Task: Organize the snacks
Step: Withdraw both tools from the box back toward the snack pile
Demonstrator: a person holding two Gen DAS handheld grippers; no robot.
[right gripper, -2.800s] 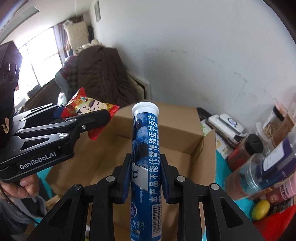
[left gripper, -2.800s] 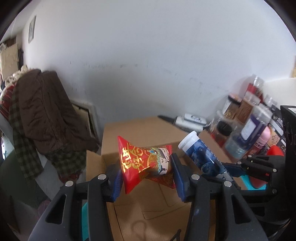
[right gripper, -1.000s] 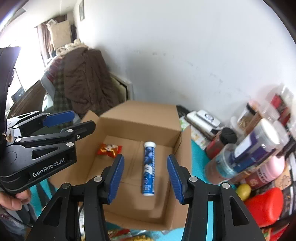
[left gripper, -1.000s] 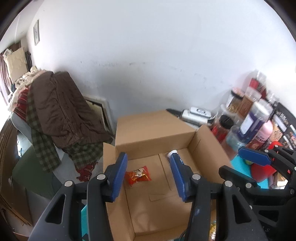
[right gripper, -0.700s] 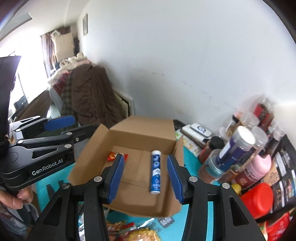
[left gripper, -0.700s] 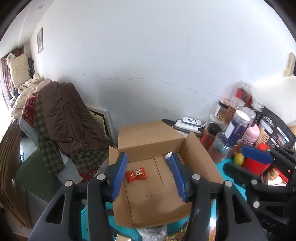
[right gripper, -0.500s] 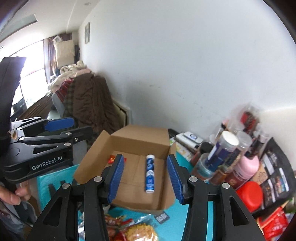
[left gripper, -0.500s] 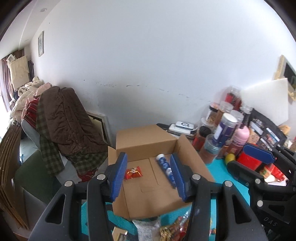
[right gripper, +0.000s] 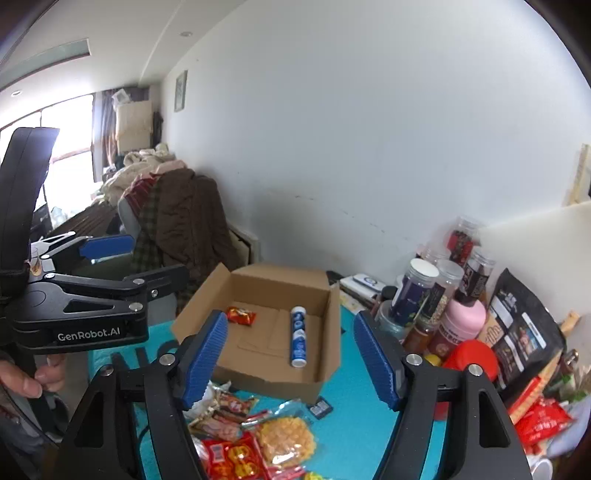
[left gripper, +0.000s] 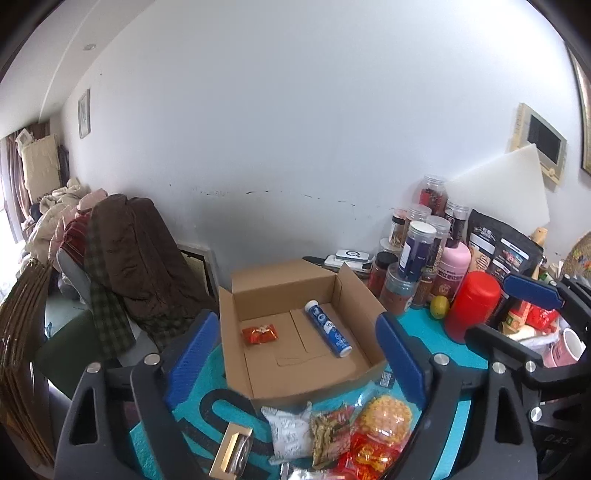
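A plain white wall runs along the far side, scuffed with a thin dark line low down. A small framed picture hangs high on it to the left, and a cream-framed panel is mounted at the right. To the left, a chair is heaped with a brown coat and checked clothes. Farther left, daylight pours through a bright window with a curtain beside it. A recessed lamp sits in the white ceiling.
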